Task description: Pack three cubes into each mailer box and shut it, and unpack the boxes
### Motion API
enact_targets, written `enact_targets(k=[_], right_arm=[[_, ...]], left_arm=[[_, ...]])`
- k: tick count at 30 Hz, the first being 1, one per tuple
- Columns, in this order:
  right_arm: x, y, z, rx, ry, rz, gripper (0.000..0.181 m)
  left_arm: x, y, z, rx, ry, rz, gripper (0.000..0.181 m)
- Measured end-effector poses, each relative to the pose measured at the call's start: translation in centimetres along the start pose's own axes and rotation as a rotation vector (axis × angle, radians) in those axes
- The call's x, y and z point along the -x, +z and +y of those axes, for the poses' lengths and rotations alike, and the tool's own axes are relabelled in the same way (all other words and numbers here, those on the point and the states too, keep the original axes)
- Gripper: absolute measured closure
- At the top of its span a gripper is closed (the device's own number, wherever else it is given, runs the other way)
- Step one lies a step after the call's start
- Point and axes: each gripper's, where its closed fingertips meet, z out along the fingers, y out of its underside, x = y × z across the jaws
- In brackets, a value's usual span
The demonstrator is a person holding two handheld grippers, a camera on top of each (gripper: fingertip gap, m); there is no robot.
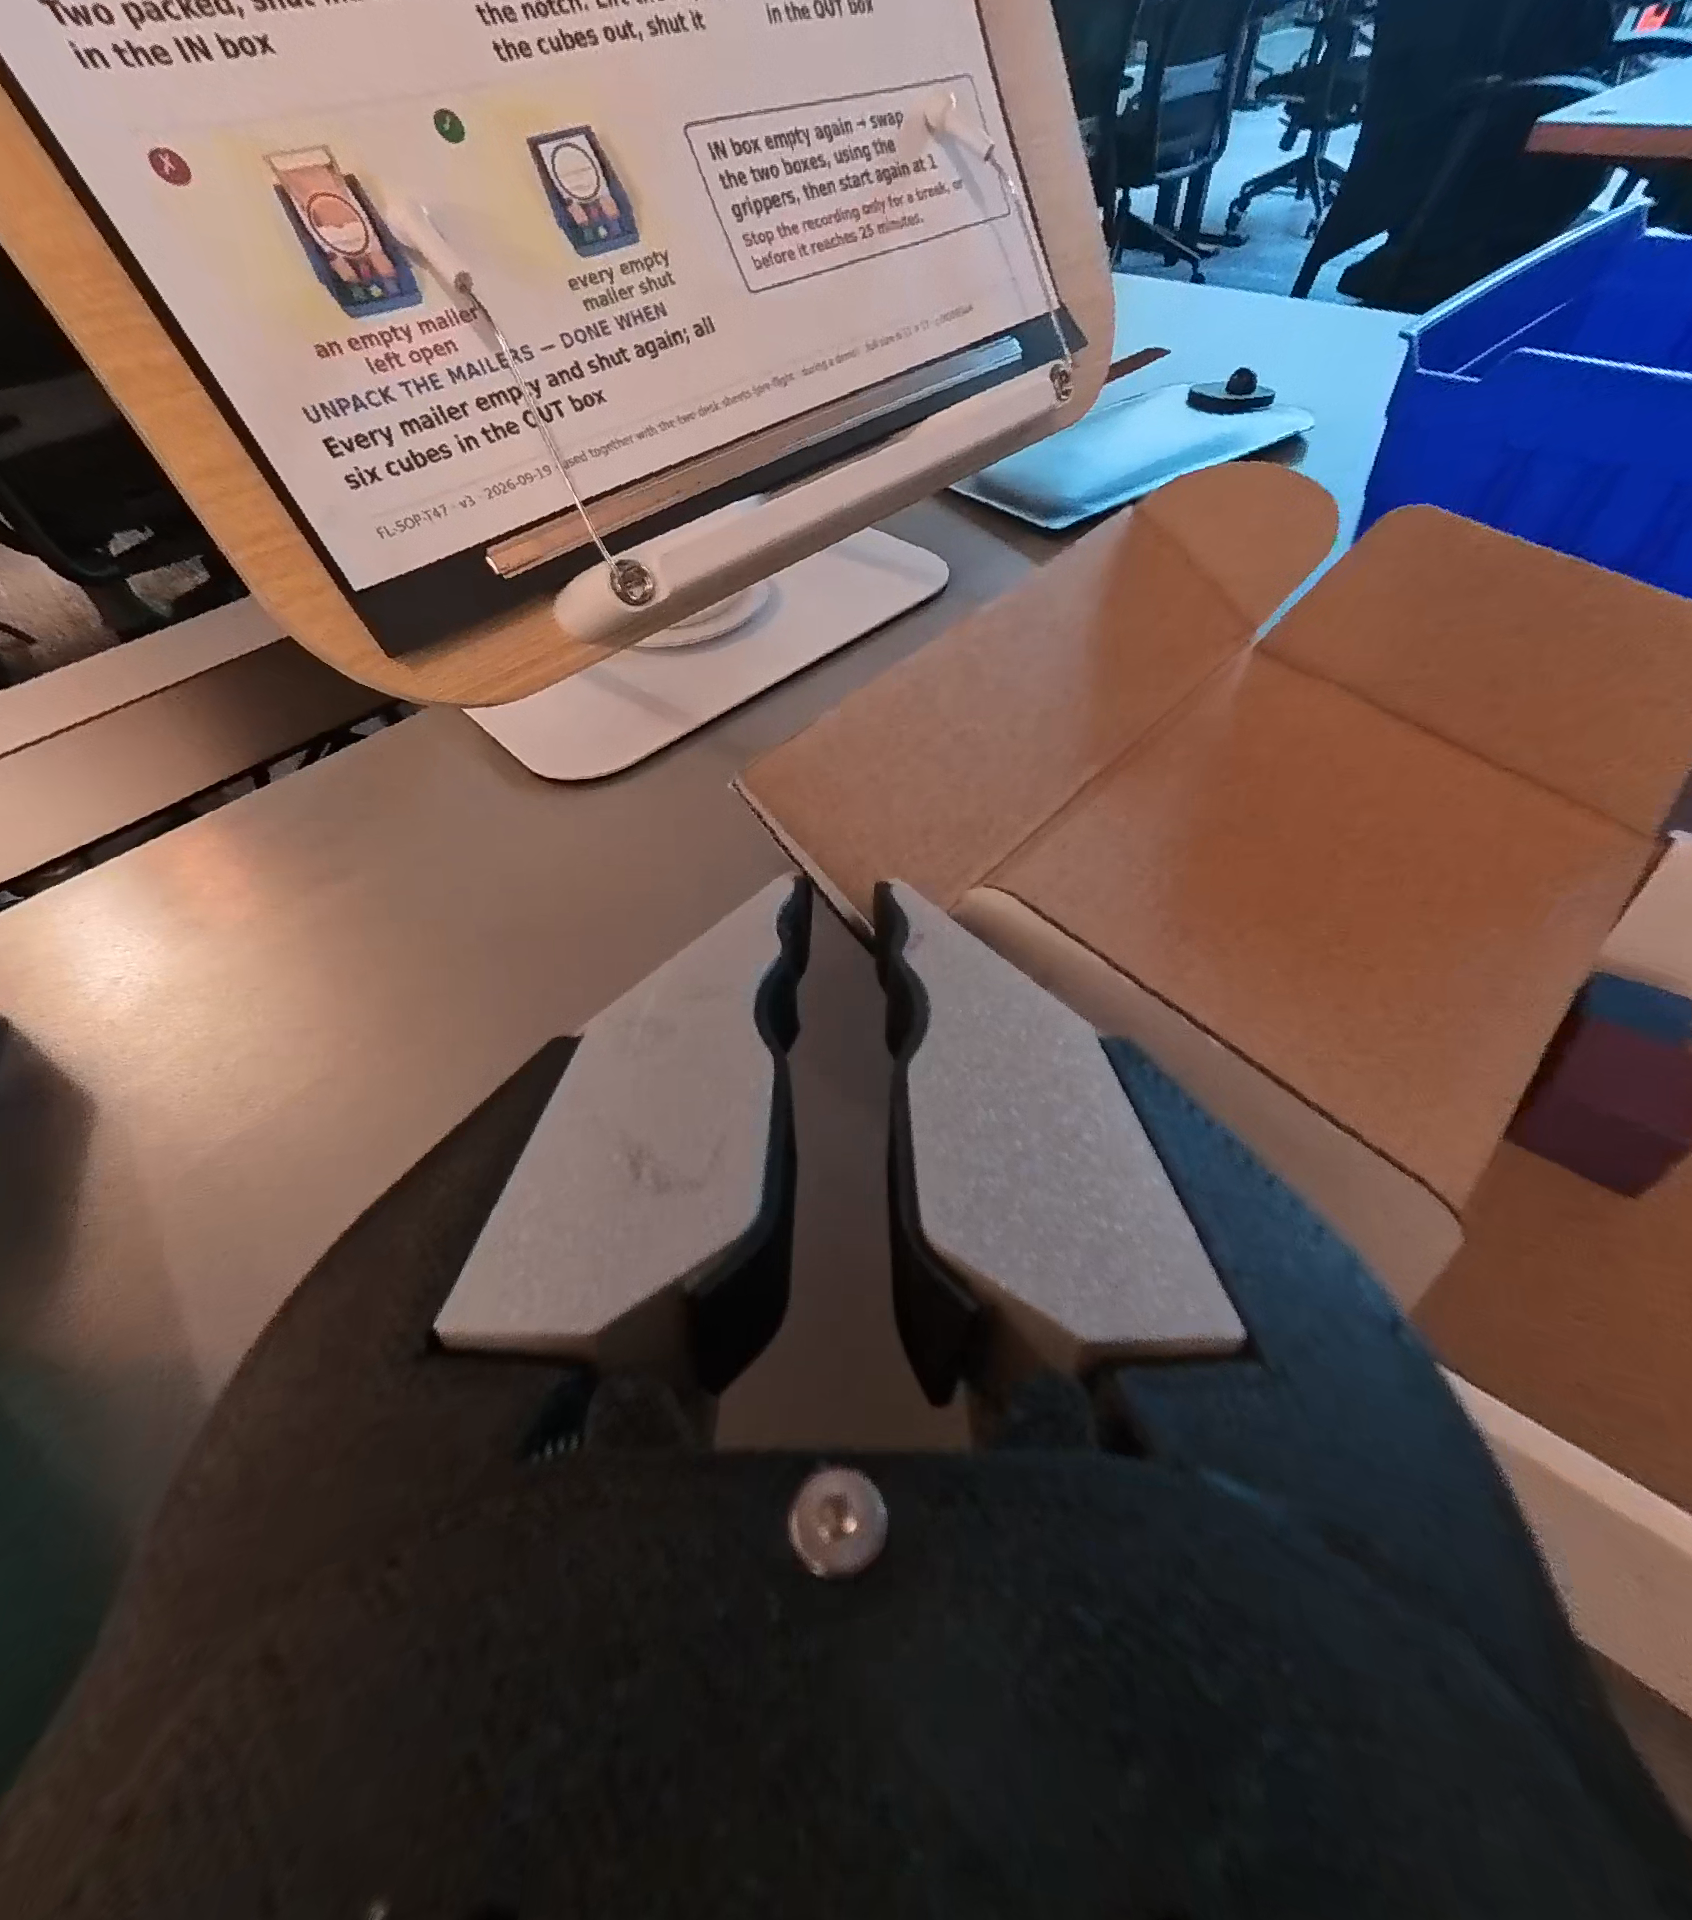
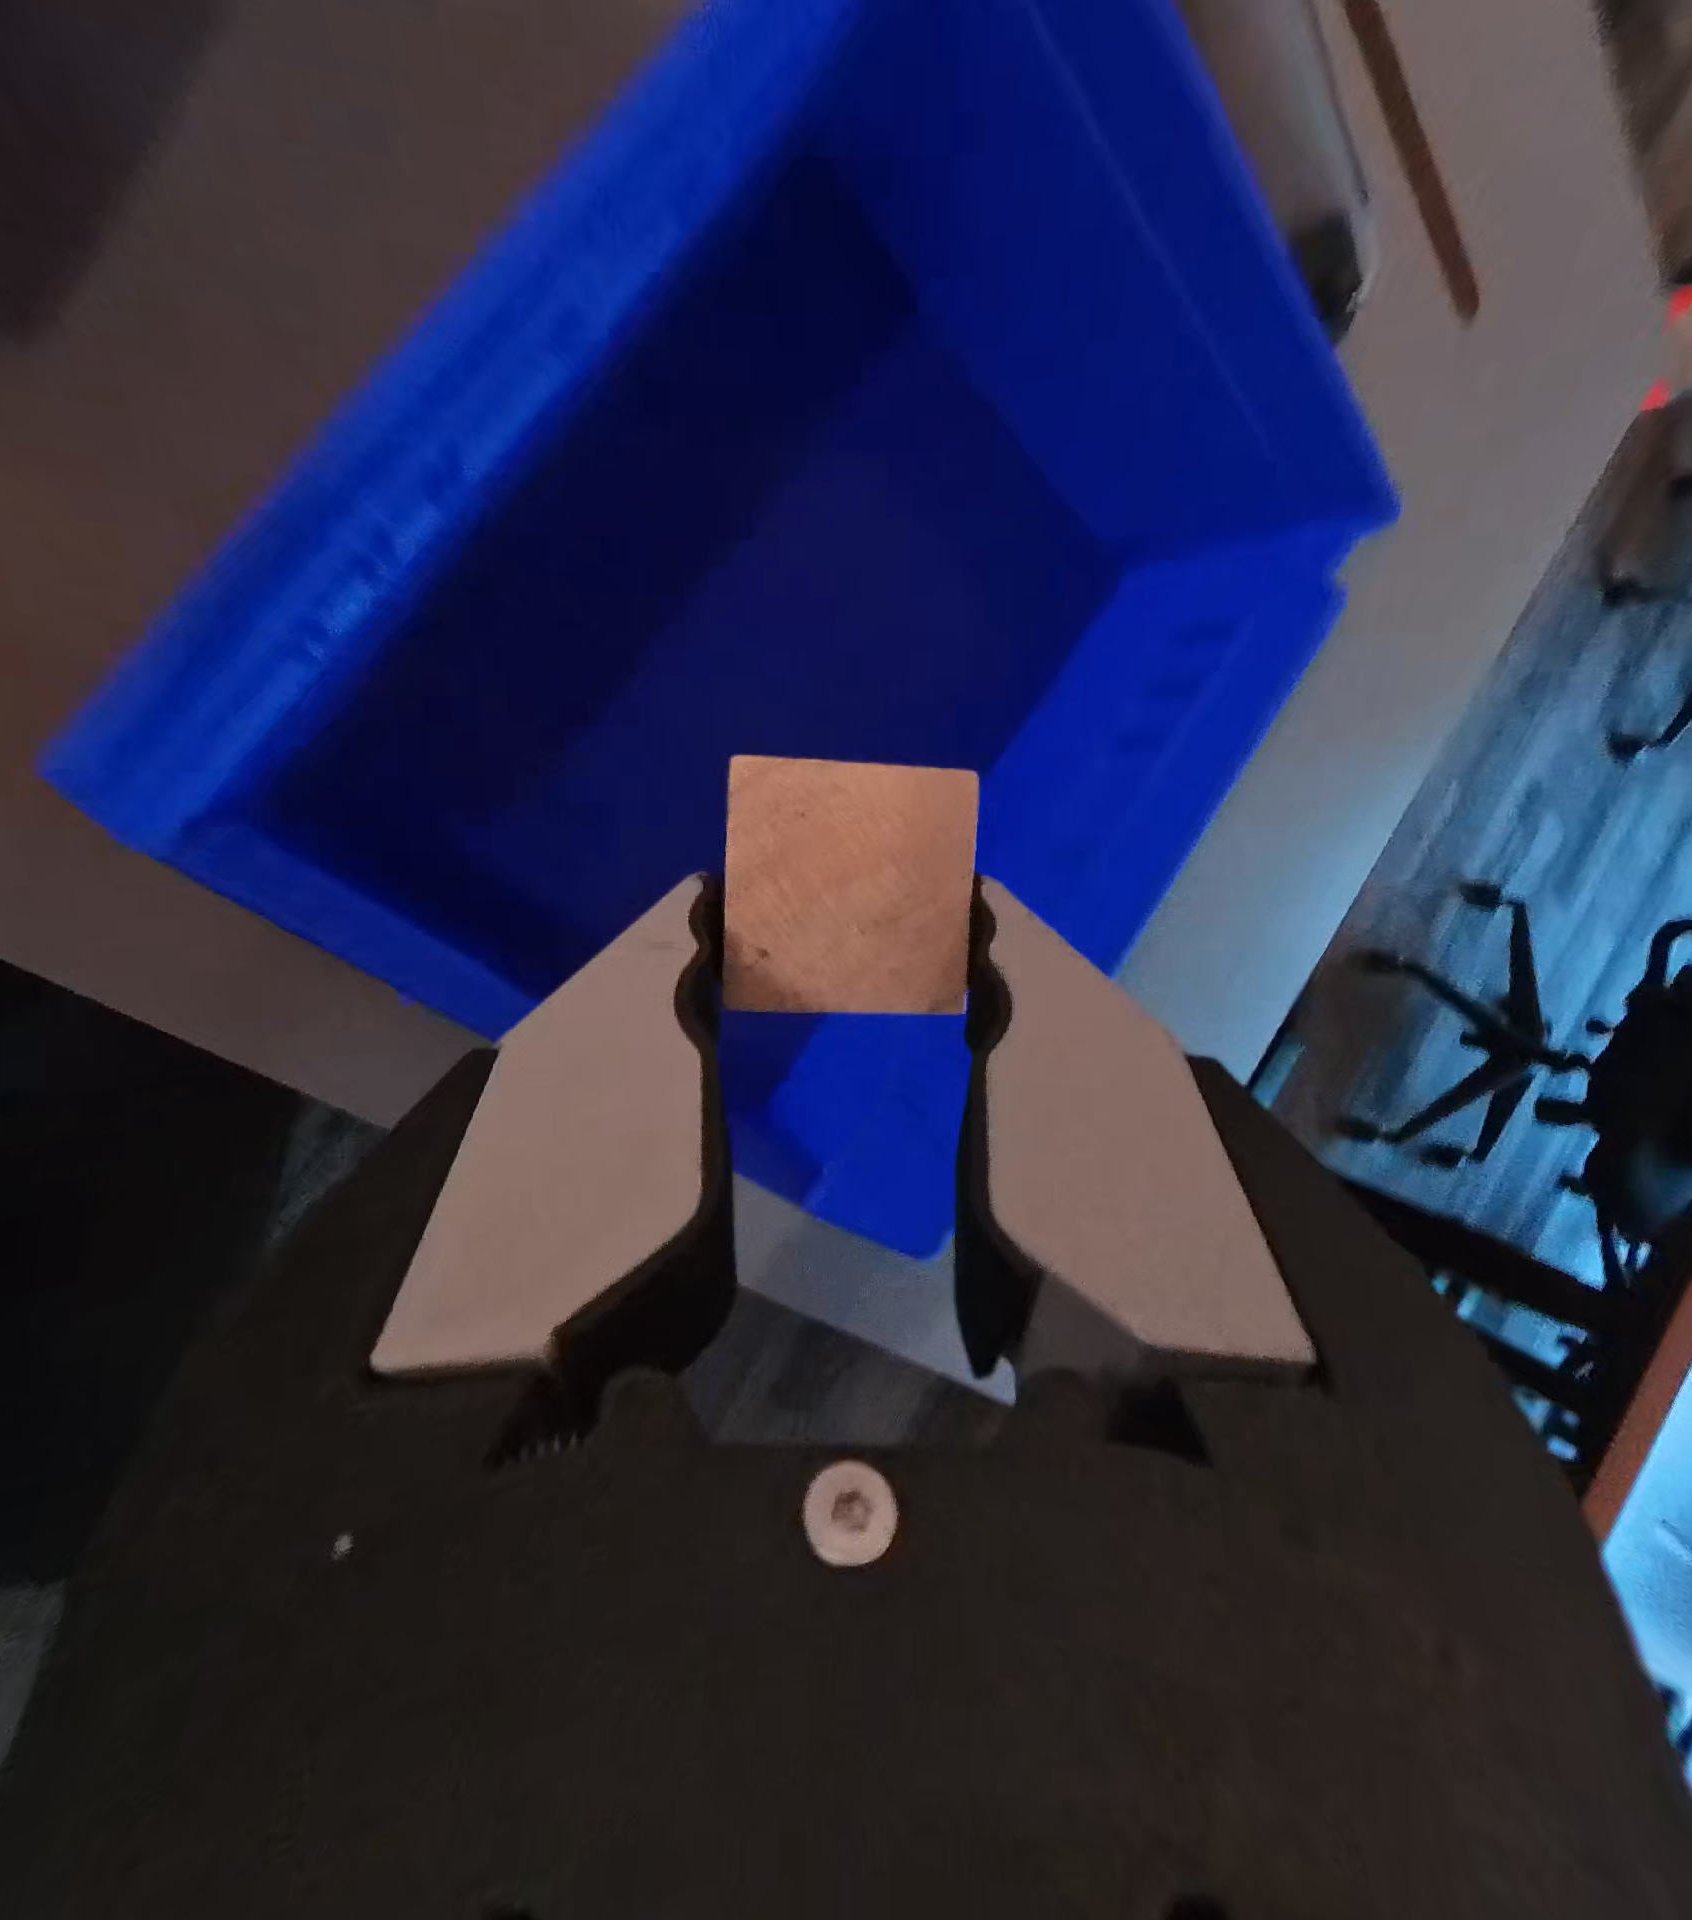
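Note:
In the left wrist view a brown cardboard mailer box (image 1: 1237, 935) lies in a white tray (image 1: 1652, 1579) with its lid (image 1: 1081, 707) folded back and open. My left gripper (image 1: 842, 909) is nearly closed, and the lid's near corner edge sits pinched between its fingertips. A blue cube (image 1: 1642, 1003) and a dark red cube (image 1: 1621, 1112) show just past the mailer's right side. In the right wrist view my right gripper (image 2: 847, 940) is shut on a tan cube (image 2: 852, 883) and holds it above the blue bin (image 2: 406, 623), whose visible inside is bare.
A wood-framed instruction board (image 1: 509, 260) on a white stand (image 1: 717, 707) stands behind the mailer on the grey table (image 1: 302, 935). The blue bin (image 1: 1600, 468) is at the far right. A pale pad (image 1: 1133, 457) lies behind it. Office chairs stand beyond the table. About 45 cm separates my left fingertips from my right.

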Motion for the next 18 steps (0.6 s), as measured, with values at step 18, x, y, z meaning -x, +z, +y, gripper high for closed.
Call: enact_targets(k=[18], right_arm=[[0.3,3.9,3.4,0.134,0.038,0.005,0.136]], left_arm=[[-0.3,-0.5,-0.7,-0.022,0.052,-0.010,0.170]])
